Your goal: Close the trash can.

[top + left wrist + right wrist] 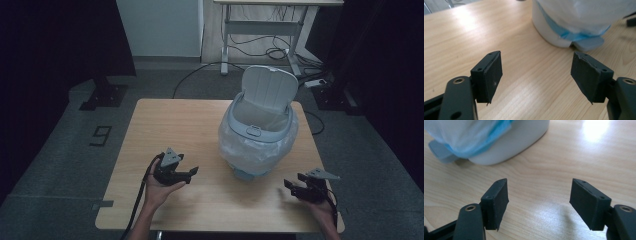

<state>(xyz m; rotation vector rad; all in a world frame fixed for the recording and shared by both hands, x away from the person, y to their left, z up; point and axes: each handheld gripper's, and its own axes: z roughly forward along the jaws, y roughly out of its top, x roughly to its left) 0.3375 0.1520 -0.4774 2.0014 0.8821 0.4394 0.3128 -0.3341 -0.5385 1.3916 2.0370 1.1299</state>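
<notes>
The small pale-grey plastic pedal bin (257, 132) stands right of centre in the high view, on the light wooden bench (165, 120). Its hinged lid (268, 89) is tipped up and back, and a thin translucent white bag liner (235, 145) is folded down over its outside, so the mouth is free for anything you want to drop in or for work on the liner. In both gripper views a pale blue band (564, 33) of the liner hangs low round the body, just above the grey foot pedal (589, 43) that sticks out toward you.

Your left tongs (187, 173) sit at lower centre-left of the high view, jaws spread wide with nothing but bare wood between them, pointing toward the bin's base. Your right tongs (292, 187) sit at the lower right, likewise released and empty, and aimed at the bin from the other side. Both are near the bin but clear of it. Flanking it this way looks like a setup for taking the liner's skirt from both sides at once, which a loose film would need if it is to lift evenly.
</notes>
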